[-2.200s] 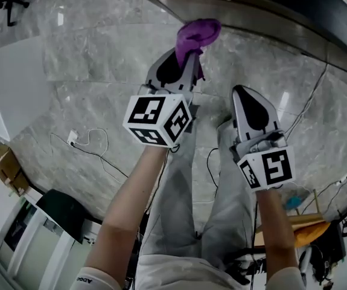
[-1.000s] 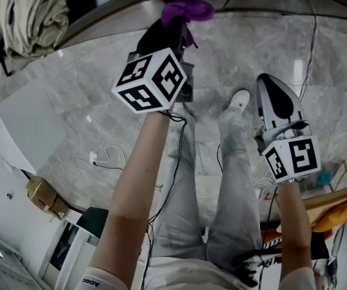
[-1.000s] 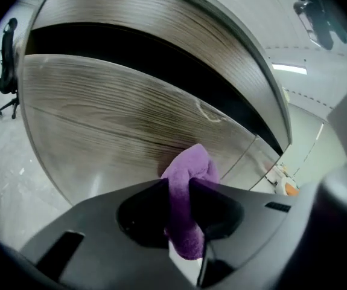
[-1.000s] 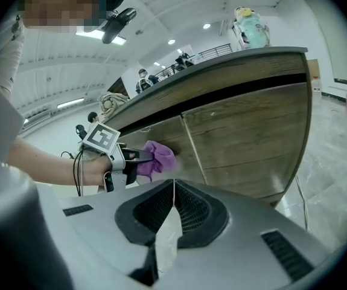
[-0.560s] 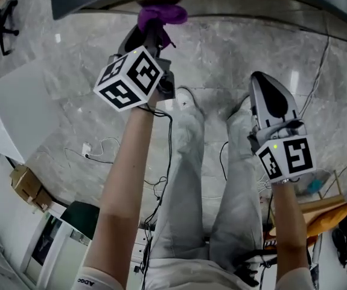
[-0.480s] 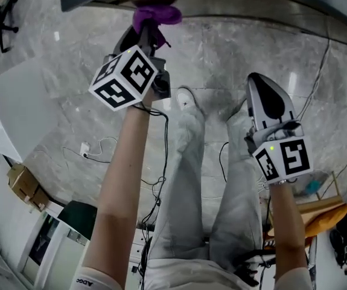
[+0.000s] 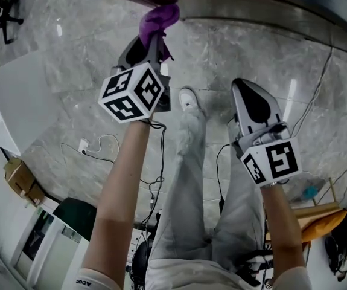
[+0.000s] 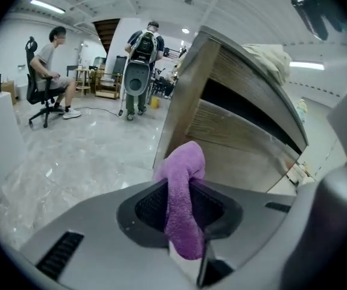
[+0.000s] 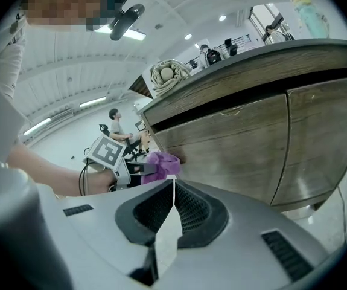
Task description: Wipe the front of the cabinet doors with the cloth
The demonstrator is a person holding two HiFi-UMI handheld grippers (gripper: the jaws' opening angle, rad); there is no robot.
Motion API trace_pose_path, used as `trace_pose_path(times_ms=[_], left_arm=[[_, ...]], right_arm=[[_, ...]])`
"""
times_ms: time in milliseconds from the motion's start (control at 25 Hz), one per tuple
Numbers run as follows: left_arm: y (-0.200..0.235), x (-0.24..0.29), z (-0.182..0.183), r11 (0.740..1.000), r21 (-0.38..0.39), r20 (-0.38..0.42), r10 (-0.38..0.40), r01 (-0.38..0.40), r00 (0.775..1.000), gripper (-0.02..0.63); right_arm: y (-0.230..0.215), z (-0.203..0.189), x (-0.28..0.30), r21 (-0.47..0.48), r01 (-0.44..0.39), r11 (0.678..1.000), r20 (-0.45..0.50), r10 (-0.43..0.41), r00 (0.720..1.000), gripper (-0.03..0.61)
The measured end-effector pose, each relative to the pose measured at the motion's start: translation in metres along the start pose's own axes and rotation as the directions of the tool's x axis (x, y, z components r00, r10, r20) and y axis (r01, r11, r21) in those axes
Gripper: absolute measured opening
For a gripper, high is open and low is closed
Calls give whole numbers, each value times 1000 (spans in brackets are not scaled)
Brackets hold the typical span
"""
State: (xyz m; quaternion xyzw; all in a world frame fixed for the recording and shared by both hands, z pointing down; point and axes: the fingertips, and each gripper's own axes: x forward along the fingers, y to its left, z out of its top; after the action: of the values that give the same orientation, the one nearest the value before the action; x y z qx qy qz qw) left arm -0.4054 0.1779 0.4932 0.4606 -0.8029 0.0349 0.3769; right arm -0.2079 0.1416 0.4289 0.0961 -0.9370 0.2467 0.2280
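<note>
My left gripper (image 7: 151, 41) is shut on a purple cloth (image 7: 159, 18), and the bunched cloth end sits right by the cabinet's lower edge (image 7: 233, 5) at the top of the head view. In the left gripper view the cloth (image 8: 184, 162) stands up between the jaws of the left gripper (image 8: 179, 192), close before the wooden cabinet doors (image 8: 245, 144). Whether it touches the wood I cannot tell. My right gripper (image 7: 253, 104) hangs lower right, shut and empty. The right gripper view shows the right gripper (image 9: 173, 186), the doors (image 9: 245, 144) and the cloth (image 9: 161, 161) at their left end.
A cream bundle of fabric (image 9: 167, 74) lies on the countertop. Cables (image 7: 95, 147) trail over the marble floor beside a white panel (image 7: 10, 101) and a cardboard box (image 7: 17, 179). Farther off, one person sits on an office chair (image 8: 47, 65) and another stands (image 8: 142, 50).
My left gripper carried the cloth up to the cabinet's edge, then came slightly down and right. The right gripper stayed shut and shifted a little left.
</note>
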Motion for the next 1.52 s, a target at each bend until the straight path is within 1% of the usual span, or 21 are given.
trace_pose_path(times_ms=[120,240,360,520,680,720,800,920,1000,1080,1200,1320,1520], left_arm=[[-45,4,-33,999,11,-50,-48,49,998,87],[-99,18,-60,995,6,-87,-96,96,992,87],[-158,41,-78,989,12,-116,-146,148,982,87],[-230,81,-98,977,10,-148,-208,212,967,87],[-276,118,-113,972,2,-162,-233,236,959,87],[-284,126,-117,971,-12,-170,-238,240,956,87],[-294,141,-125,970,-64,-184,-244,237,952,87],[-288,158,-132,969,-150,-188,-225,199,956,87],[-271,163,-129,973,-162,-180,-195,166,964,87],[-248,162,-121,978,-157,-174,-166,140,971,87],[-209,158,-104,984,-144,-171,-132,108,976,87],[-171,150,-95,987,-137,-174,-107,84,979,87],[-82,124,-85,974,-225,-162,-31,-6,986,88]], right_arm=[[-14,-4,-16,-12,-11,1000,-13,11,1000,28],[-40,-5,-39,-13,-8,1000,-23,8,1000,28],[-76,-8,-64,-4,9,1000,-30,-9,1000,28],[-137,-18,-96,-9,38,999,-45,-38,998,28],[-192,-24,-122,-21,72,997,-41,-73,997,28],[-203,-27,-129,-15,91,996,-39,-92,995,28],[-224,-32,-141,0,131,991,-38,-131,991,28],[-243,-41,-152,19,173,985,-31,-173,985,28],[-243,-48,-154,34,188,982,-27,-187,982,28],[-234,-53,-149,43,187,981,-29,-186,982,28],[-208,-54,-132,42,163,986,-37,-161,986,28],[-177,-54,-112,43,135,990,-38,-134,990,28],[-113,-52,-69,59,102,993,-39,-100,994,28]])
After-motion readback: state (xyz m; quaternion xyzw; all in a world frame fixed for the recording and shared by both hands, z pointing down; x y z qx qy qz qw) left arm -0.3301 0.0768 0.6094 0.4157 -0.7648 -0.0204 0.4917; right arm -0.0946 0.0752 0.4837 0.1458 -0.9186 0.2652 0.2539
